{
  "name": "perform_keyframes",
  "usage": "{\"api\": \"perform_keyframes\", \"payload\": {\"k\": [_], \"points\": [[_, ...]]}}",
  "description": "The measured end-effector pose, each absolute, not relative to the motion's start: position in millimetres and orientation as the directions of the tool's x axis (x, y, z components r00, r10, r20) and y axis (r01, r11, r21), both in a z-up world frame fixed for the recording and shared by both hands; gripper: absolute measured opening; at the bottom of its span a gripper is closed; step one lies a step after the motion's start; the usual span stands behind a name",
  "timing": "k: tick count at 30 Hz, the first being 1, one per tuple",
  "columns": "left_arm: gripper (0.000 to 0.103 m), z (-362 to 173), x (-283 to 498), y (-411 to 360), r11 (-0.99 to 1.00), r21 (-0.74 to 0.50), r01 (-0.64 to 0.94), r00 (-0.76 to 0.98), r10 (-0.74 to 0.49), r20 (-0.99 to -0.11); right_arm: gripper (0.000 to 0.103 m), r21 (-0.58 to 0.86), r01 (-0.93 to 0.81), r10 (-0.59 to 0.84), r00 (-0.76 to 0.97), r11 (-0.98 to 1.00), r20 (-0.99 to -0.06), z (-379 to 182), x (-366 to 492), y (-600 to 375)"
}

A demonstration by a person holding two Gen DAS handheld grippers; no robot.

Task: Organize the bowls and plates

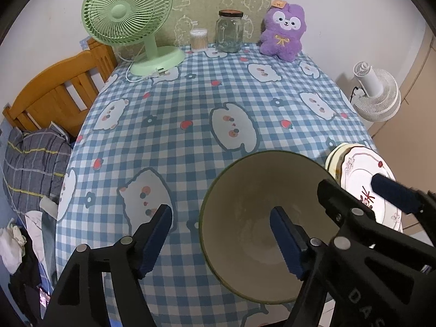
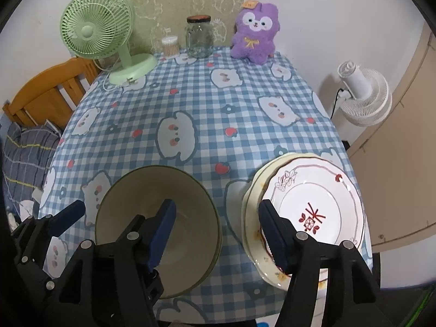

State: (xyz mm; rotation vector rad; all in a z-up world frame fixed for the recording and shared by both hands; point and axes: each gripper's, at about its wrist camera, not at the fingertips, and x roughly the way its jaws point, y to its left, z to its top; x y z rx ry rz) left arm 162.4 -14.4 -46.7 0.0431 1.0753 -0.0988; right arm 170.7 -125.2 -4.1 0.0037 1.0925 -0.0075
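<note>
A large green-rimmed bowl point(image 1: 261, 218) point(image 2: 155, 223) sits on the checked tablecloth near the front edge. To its right lies a stack of plates point(image 1: 362, 185) point(image 2: 308, 212), the top one white with a red flower motif. My left gripper point(image 1: 220, 237) is open and empty; its right finger hangs over the bowl, its left finger over the cloth. My right gripper point(image 2: 215, 231) is open and empty, straddling the gap between bowl and plates; its left finger is over the bowl, its right finger over the plates' left rim.
At the table's back stand a green fan point(image 1: 130, 21), a cotton-swab tub point(image 1: 199, 38), a glass jar point(image 1: 230, 31) and a purple plush point(image 1: 283, 32). A wooden bed frame point(image 1: 54, 92) is left; a white fan point(image 2: 362, 95) is right of the table.
</note>
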Motion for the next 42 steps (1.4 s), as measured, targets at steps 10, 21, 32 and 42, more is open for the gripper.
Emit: {"api": "perform_keyframes", "payload": {"k": [10, 21, 32, 42], "points": [[0.078, -68.8, 165.3, -16.0, 0.995, -0.033, 0.099, 0.437, -0.073, -0.896, 0.067, 0.046, -0.002, 0.043, 0.412, 0.999, -0.91, -31.2, 175.6, -130.2], [0.079, -93.7, 173.7, -14.6, 0.996, -0.035, 0.082, 0.4, -0.065, -0.914, 0.067, 0.066, 0.004, 0.06, 0.357, 0.998, -0.932, -61.0, 186.1, -127.2], [0.078, -98.6, 177.0, -11.1, 0.993, -0.06, 0.098, 0.413, -0.096, -0.906, 0.067, 0.13, 0.031, 0.111, 0.348, 0.991, -0.931, -74.1, 194.6, -132.5], [0.077, -100.3, 176.2, -12.8, 0.983, -0.079, 0.168, 0.399, -0.141, -0.906, 0.057, 0.138, 0.01, 0.126, 0.341, 0.99, -0.932, -77.1, 193.8, -119.8]]}}
